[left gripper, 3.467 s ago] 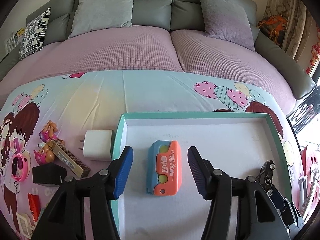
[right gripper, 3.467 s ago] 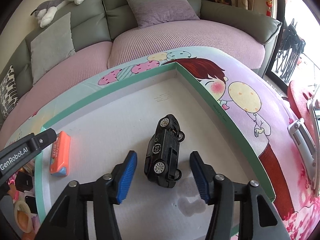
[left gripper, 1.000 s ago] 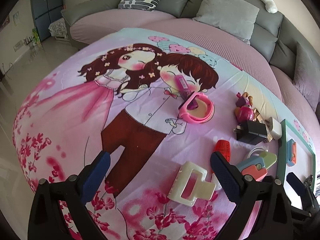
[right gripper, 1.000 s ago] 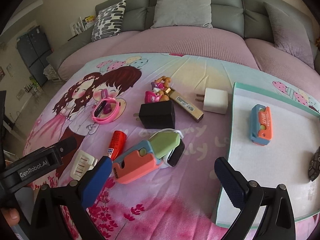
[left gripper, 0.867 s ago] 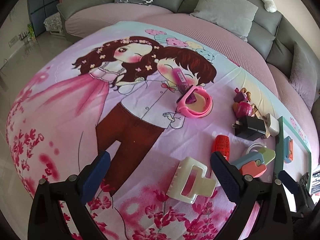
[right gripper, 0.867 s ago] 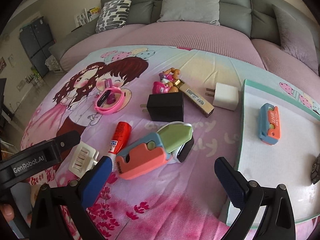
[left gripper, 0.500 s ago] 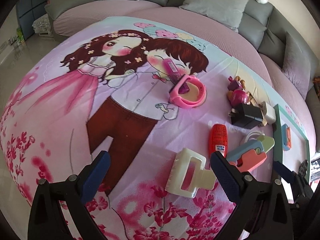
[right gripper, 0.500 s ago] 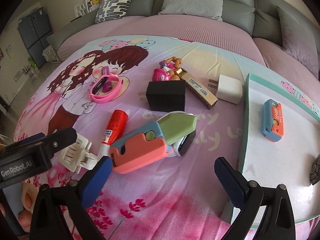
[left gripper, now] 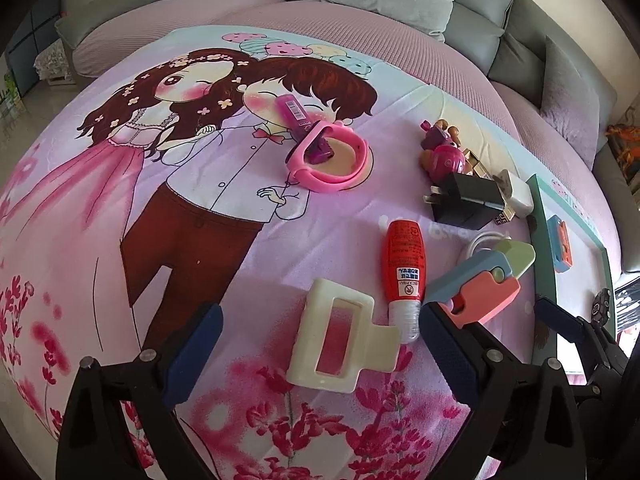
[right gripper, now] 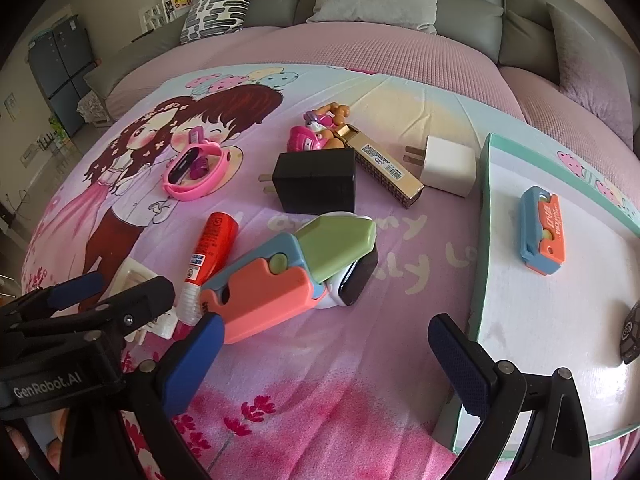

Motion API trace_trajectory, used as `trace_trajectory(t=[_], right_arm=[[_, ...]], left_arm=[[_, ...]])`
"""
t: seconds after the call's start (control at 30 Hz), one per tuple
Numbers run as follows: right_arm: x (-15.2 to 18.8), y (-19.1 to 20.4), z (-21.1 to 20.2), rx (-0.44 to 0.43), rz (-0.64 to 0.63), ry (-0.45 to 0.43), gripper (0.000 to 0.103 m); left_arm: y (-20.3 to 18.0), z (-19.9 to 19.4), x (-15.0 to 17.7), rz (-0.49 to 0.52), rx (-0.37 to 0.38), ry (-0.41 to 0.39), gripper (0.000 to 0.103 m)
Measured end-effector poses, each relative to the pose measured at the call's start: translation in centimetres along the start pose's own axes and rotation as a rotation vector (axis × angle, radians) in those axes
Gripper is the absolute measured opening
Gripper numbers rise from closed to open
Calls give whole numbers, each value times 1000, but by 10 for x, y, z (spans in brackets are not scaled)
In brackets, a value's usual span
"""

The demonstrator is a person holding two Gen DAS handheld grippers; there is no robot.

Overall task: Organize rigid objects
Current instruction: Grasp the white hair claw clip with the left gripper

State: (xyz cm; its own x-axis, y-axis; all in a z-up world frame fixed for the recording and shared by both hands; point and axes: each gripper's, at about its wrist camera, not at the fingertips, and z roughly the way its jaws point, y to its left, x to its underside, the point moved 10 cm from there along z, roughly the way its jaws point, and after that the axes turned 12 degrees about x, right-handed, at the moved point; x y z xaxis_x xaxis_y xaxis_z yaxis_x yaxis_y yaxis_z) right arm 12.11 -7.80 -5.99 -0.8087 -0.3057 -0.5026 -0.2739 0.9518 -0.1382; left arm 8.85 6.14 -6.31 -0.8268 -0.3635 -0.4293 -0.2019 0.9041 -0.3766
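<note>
Left wrist view, reading left to right. The left gripper points steeply down at the printed bedspread, its jaws set wide and just eased inward a little; the cream hair claw lies between them, touched by neither pad. Judged from this framing, the claw is the next piece to be lifted. At 1 o'clock from the claw lies the red glue bottle, cap end toward the camera and just beside the claw. At 12 o'clock sits the pink watch band with a purple tube resting across it. Farther right come the black charger, the white charger and the large toy knife, probably left loose because they await sorting.

Right wrist view, left to right. The left tool enters at 8 o'clock and covers most of the claw. The right gripper hangs with jaws wide and empty above bare cloth, the toy knife at 11 o'clock. The green-rimmed tray stands at 3 o'clock and holds the small toy knife; a dark toy car is cut off at the frame edge. A white smartwatch is largely hidden under the large knife. The figurine behind the black charger is too small to identify.
</note>
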Motion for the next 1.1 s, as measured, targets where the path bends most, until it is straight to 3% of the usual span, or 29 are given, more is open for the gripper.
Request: trace_trajectory(t=[0.07, 0.6, 0.9, 0.97, 1.1], right_arm=[[0, -1, -1, 4, -4, -2, 103], [-3, -12, -9, -26, 37, -21, 102], [-7, -13, -9, -77, 109, -19, 102], [-8, -11, -10, -106, 125, -18, 100], [-9, -4, -11, -145, 137, -11, 96]], left_arm=[[0, 1, 1, -6, 15, 5, 88], [8, 0, 3, -7, 20, 7, 82], [-2, 8, 7, 80, -8, 42, 81], [-2, 9, 8, 82, -3, 46, 70], [-2, 9, 9, 96, -7, 49, 61]])
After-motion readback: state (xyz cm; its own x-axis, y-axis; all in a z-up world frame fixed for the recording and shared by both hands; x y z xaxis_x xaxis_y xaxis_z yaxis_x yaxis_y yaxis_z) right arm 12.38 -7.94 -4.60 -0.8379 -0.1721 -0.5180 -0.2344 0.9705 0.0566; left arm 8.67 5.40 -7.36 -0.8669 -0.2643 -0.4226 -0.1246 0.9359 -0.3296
